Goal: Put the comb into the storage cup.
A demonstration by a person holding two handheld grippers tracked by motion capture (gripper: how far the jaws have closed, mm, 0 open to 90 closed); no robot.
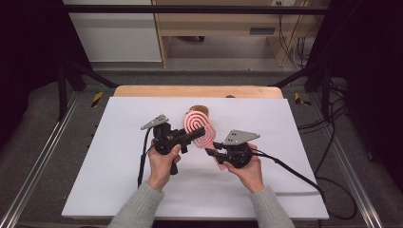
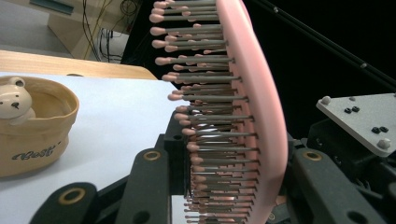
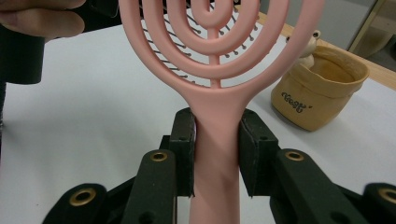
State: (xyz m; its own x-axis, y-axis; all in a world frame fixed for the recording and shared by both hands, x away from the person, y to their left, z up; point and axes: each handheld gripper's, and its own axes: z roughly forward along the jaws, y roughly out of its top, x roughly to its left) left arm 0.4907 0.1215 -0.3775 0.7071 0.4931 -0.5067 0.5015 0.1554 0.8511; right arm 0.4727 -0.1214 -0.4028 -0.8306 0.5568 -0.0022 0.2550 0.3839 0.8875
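Note:
A pink hairbrush (image 1: 197,126) with a ringed openwork head is held above the white table between both grippers. My right gripper (image 1: 212,151) is shut on its handle; in the right gripper view the handle (image 3: 217,140) sits squeezed between the two black pads (image 3: 184,149). My left gripper (image 1: 198,133) is shut across the brush head: in the left gripper view one jaw meets the bristle tips and the other backs the pink plate (image 2: 254,93). The brush stands edge-on there, with its bristles (image 2: 205,112) pointing left.
A tan fabric pouch (image 1: 199,109) with a small bear figure stands just behind the brush, also seen in the left gripper view (image 2: 35,126) and the right gripper view (image 3: 317,93). The white sheet (image 1: 119,180) covers the table, with a wooden edge (image 1: 142,91) at the back.

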